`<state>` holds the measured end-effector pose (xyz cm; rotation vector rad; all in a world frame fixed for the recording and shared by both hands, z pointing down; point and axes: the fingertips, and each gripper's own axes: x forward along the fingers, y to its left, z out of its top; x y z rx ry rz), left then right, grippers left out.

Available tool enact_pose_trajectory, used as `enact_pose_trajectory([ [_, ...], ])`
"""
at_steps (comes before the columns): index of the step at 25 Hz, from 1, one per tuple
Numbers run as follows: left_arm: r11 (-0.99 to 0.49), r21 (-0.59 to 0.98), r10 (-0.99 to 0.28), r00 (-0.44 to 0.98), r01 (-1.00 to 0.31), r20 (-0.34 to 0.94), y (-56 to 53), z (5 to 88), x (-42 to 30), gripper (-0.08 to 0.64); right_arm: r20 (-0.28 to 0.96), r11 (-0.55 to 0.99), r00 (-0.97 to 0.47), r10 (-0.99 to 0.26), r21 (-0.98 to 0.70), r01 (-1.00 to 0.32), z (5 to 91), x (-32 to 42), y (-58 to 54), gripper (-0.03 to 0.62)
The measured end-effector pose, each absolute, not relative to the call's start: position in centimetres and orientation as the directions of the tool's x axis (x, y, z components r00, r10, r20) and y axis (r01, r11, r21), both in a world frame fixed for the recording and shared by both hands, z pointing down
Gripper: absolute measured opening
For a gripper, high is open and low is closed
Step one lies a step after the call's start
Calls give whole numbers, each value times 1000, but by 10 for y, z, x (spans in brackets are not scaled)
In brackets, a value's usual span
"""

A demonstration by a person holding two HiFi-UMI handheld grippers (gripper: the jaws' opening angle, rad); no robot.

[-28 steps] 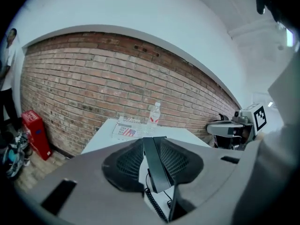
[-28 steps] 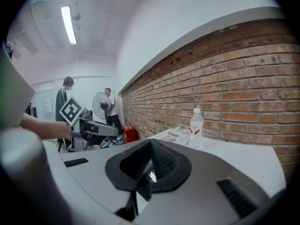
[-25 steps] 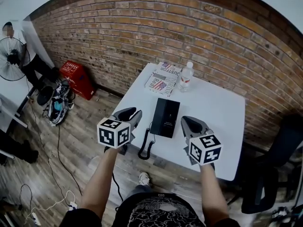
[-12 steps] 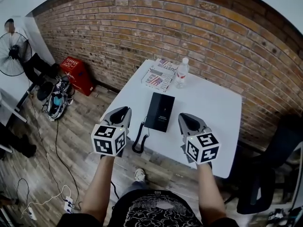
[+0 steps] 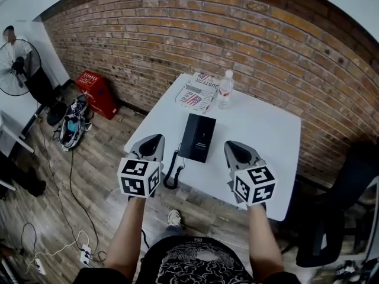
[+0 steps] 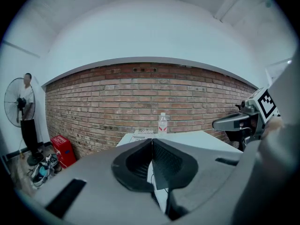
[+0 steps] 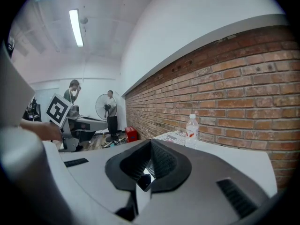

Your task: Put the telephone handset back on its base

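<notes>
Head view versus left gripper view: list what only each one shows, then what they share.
Only the head view: the black telephone lying on the white table, and the person's forearms. Only the left gripper view: the left gripper seen along its jaws, which have just closed with nothing between. Both: water bottle, newspapers, red box, brick wall.

Operator: black tee (image 5: 195,266) with a white swirl print, forearms bare, one light sneaker (image 5: 172,218) visible below. Left gripper (image 5: 151,141) and right gripper (image 5: 236,151) are the same build: matte grey moulded shell, rounded teardrop nose, black jaws with ribbed pad faces. Each has a white cube with black square markers at the rear: left cube (image 5: 139,177), right cube (image 5: 254,184). Shell tops have dark rectangular slots either side of the jaws.
</notes>
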<state>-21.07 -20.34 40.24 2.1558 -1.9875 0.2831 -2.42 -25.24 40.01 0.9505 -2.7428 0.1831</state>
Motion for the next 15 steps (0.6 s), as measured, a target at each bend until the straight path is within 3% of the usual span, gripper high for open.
enact_pose_trajectory([
  [15, -87, 19, -956, 89, -996, 281, -204, 407, -209, 9, 255, 784, -765, -591, -39, -619, 399, -26, -253, 2],
])
